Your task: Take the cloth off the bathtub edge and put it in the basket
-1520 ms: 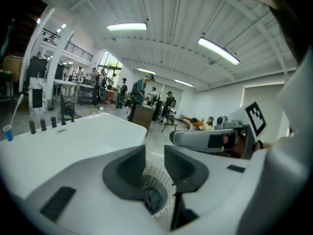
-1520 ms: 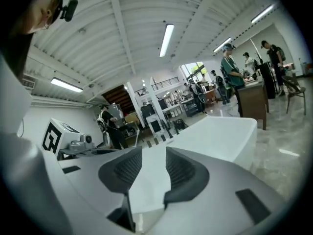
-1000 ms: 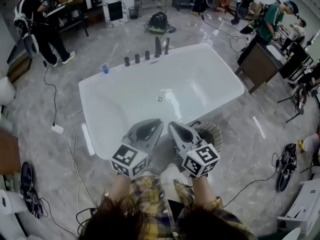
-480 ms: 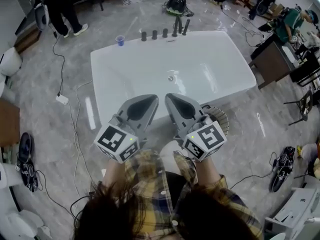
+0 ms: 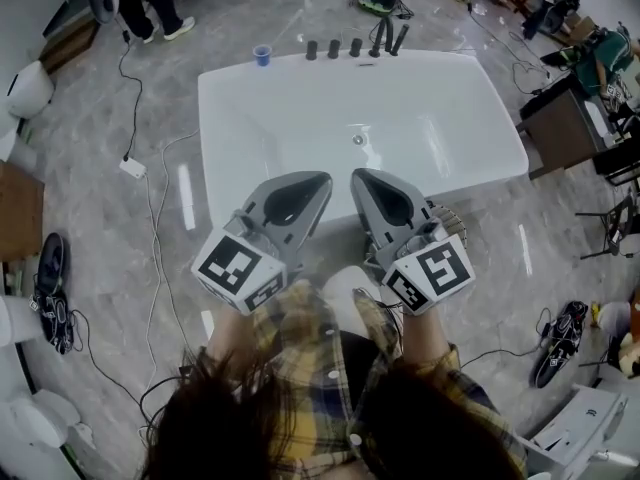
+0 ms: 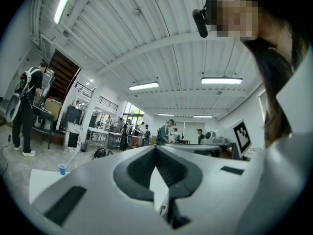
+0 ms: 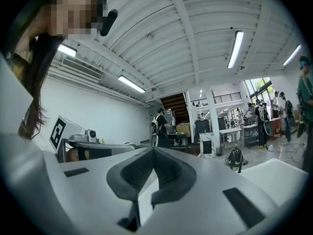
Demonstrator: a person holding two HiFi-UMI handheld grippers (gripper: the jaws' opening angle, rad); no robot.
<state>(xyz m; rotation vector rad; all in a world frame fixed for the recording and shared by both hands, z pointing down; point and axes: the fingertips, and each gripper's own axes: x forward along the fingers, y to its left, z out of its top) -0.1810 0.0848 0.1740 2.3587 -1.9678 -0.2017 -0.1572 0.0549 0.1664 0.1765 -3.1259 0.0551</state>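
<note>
1. A big white bathtub [image 5: 430, 108] stood in the middle of the grey floor [image 5: 110, 238].
2. A person in a yellow checked shirt [image 5: 300, 368] stood at the near side of the bathtub and held two grippers over its near edge.
3. The left gripper [image 5: 325, 179] had its jaws squeezed together, with nothing between them.
4. The right gripper [image 5: 357, 175] was just beside it. Its jaws were squeezed together too, and they held nothing.
5. Both grippers pointed across the bathtub.
6. The basket [image 5: 446, 224] sat on the floor against the near side of the bathtub. The right gripper hid most of it.
7. I could not see the cloth in any view.
8. A blue cup [image 5: 262, 55] stood on the floor by the far left corner of the bathtub.
9. Dark taps [image 5: 345, 47] stood in a row along the far edge of the bathtub.
</note>
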